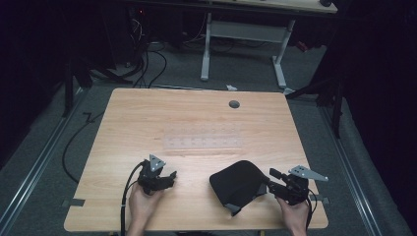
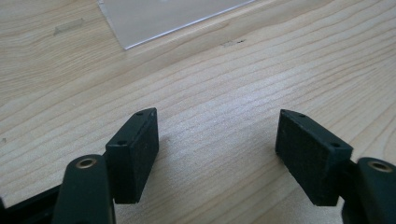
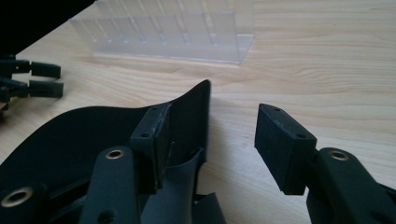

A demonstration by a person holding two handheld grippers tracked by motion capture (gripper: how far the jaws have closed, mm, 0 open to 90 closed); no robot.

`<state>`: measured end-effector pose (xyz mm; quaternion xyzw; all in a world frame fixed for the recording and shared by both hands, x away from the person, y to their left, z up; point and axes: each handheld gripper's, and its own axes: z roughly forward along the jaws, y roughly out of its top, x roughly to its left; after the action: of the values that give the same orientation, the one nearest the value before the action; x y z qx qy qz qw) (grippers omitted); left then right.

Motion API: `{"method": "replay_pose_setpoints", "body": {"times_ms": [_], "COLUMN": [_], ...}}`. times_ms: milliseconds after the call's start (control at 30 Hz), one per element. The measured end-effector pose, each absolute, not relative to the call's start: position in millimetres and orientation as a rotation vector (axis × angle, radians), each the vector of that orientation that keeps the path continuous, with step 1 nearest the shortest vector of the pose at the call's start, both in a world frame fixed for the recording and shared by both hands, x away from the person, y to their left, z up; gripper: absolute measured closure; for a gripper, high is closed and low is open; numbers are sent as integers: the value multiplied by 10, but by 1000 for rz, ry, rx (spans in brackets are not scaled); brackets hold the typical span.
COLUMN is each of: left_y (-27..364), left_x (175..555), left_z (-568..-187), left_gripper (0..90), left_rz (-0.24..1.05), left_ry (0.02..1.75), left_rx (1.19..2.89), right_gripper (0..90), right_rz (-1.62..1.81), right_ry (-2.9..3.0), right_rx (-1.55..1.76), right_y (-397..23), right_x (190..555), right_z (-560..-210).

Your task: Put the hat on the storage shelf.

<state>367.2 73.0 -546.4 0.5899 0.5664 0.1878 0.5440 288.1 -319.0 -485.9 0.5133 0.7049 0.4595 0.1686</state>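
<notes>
**Tools open beside a limp black cloth**

Right tool (image 1: 273,180) sits at the near right of the table (image 1: 196,118), its jaws parted, with the raised edge of the black cloth (image 1: 237,184) standing between them. One pad seems to lie against the fabric while the other stands clear, so nothing is clamped. The cloth looks thin, soft and light; I judge it will sag and fold when lifted, so that upturned rim (image 3: 198,109) is the place to pinch. Left tool (image 1: 169,178) rests apart at the near left, jaws wide over bare wood grain. Farther back lies a clear plastic rack (image 1: 201,143) with stiff, glossy dividers.
</notes>
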Motion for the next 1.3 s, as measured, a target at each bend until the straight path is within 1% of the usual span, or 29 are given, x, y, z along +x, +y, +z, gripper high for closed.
{"method": "replay_pose_setpoints", "body": {"times_ms": [333,733,900,933,1100,1300], "left_y": [730,730,730,730,730,729], "left_x": [3672,3672,3672,3672,3672,3672], "left_z": [-5464,-5464,-5464,-5464,-5464,-5464], "left_gripper": [306,306,305,305,304,304], "left_rz": [446,446,445,445,446,446], "left_ry": [1344,1344,1344,1344,1342,1343], "left_rx": [1400,1400,1400,1400,1402,1401], "right_gripper": [474,544,624,624,689,739], "right_rz": [1286,1270,1278,1278,1304,1346], "right_ry": [2107,2212,2247,2247,2262,2272], "right_rx": [1429,1413,1403,1403,1398,1393], "right_y": [-3041,-2933,-2934,-2934,-2954,-2968], "right_x": [2971,3051,3057,3057,3060,3059], "right_z": [-4966,-5079,-5116,-5116,-5108,-5097]}}
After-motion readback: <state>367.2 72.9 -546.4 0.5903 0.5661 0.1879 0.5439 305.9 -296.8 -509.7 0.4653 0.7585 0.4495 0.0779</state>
